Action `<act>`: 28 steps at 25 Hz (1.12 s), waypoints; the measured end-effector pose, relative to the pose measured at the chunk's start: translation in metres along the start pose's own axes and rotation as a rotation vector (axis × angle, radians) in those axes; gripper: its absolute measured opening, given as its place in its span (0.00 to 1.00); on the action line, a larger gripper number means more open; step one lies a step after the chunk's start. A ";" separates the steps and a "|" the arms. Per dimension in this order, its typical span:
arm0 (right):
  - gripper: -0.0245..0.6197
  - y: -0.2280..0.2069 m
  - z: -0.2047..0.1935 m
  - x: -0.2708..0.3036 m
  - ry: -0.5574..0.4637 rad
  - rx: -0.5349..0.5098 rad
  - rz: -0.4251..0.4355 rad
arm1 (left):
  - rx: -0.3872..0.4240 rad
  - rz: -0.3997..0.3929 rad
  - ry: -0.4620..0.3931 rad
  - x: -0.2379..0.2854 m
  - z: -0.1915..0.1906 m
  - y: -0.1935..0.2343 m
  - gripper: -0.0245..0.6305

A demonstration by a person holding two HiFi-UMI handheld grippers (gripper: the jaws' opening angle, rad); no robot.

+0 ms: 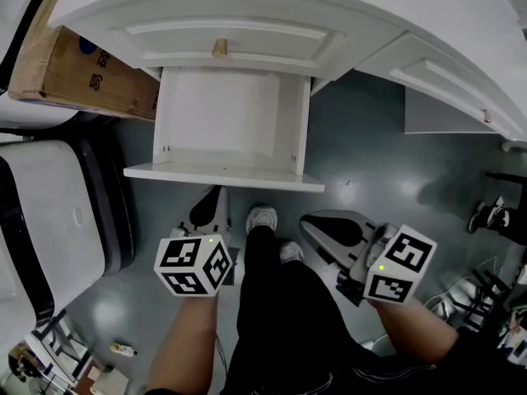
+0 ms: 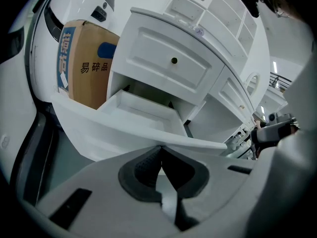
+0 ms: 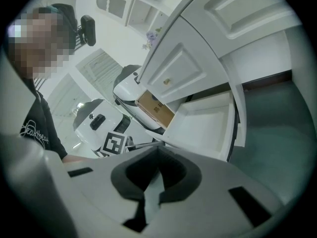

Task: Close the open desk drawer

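Both forearms come up from the six o'clock edge of the head view, held low on either side of the person's legs. The left gripper [image 1: 210, 206] points toward twelve o'clock; the right gripper [image 1: 323, 225] angles toward ten o'clock. Each gripper's own view shows its dark ribbed pads pressed together at the tips, with nothing between them.

The drawer [image 1: 224, 126] stands pulled well out of the white desk [image 1: 247, 6]. Its front edge is just beyond the left gripper at twelve o'clock and at about eleven o'clock from the right one – neither touches it. It is a plain white box, smooth-sided and empty inside. Above it sits a panelled drawer front with a small round knob [image 1: 219, 48]. A brown cardboard box [image 1: 82, 72] rests at the drawer's nine o'clock, on the grey floor [image 1: 370, 163].
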State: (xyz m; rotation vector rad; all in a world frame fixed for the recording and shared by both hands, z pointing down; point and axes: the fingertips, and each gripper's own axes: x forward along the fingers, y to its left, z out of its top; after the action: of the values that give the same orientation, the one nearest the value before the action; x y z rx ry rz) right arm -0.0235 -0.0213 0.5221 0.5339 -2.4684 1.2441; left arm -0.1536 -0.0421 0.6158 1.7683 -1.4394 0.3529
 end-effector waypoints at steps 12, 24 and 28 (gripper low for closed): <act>0.05 -0.011 0.024 -0.006 -0.030 -0.037 -0.036 | 0.033 0.015 0.000 0.026 0.028 0.001 0.04; 0.05 -0.025 0.032 -0.011 -0.057 -0.009 -0.064 | 0.078 0.017 -0.006 0.053 0.056 0.002 0.04; 0.05 -0.028 0.041 -0.012 -0.071 -0.015 -0.066 | 0.098 0.009 -0.012 0.061 0.065 0.002 0.04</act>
State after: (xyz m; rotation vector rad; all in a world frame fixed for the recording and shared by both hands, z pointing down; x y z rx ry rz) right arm -0.0051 -0.0680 0.5130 0.6617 -2.4947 1.1995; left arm -0.1537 -0.1317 0.6153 1.8449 -1.4609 0.4241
